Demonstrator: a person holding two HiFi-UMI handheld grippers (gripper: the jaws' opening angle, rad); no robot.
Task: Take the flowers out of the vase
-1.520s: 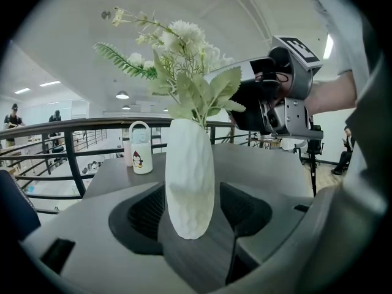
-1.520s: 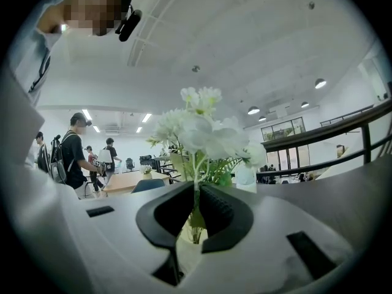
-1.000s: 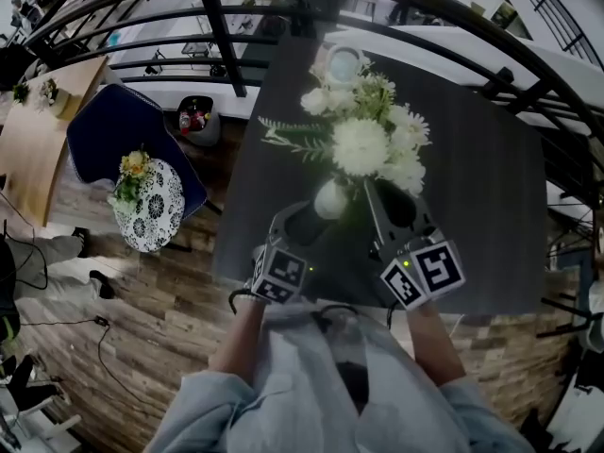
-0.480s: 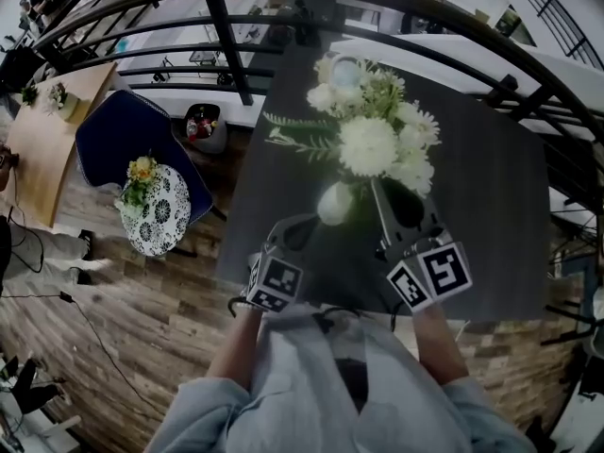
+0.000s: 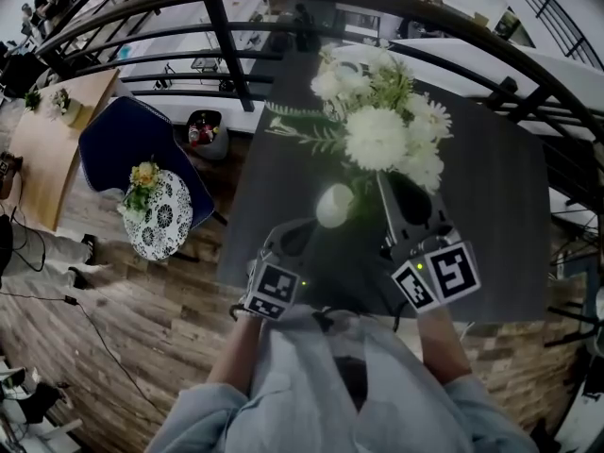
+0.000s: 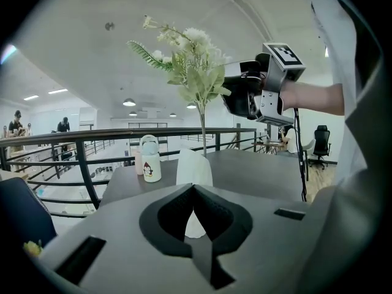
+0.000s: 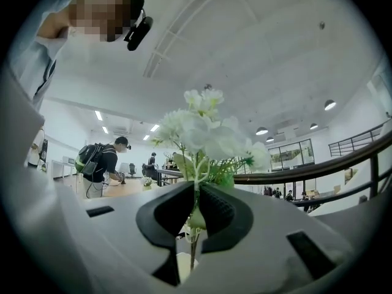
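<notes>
The right gripper (image 5: pixel 389 182) is pinching the white flowers (image 5: pixel 377 135) just under the blooms. In the right gripper view, its jaws are pressing in on the thin green stem (image 7: pixel 193 250), one from each side, with the white heads fanning out above them. The gripper is pointing roughly level, its marker cube (image 5: pixel 444 276) facing up at the head camera.

The bunch is standing upright above the small white vase (image 5: pixel 334 205). In the left gripper view, a single bare stem is running straight down from the foliage into the vase mouth, so the flowers are not out yet.

The left gripper (image 5: pixel 308 226) is sitting low on the near side of the vase with its jaws pressed together, tips meeting and nothing between them. The vase is standing just beyond those tips, its pale body showing behind them. Whether the tips are touching it, I cannot tell.

The vase is resting on the dark table (image 5: pixel 491 206), towards the person's edge. Further back on the same table a white bottle (image 6: pixel 150 159) with a small cartoon print is standing well apart from the vase. Beyond it a black railing (image 5: pixel 226 36) is running past the far edge of the table.
</notes>
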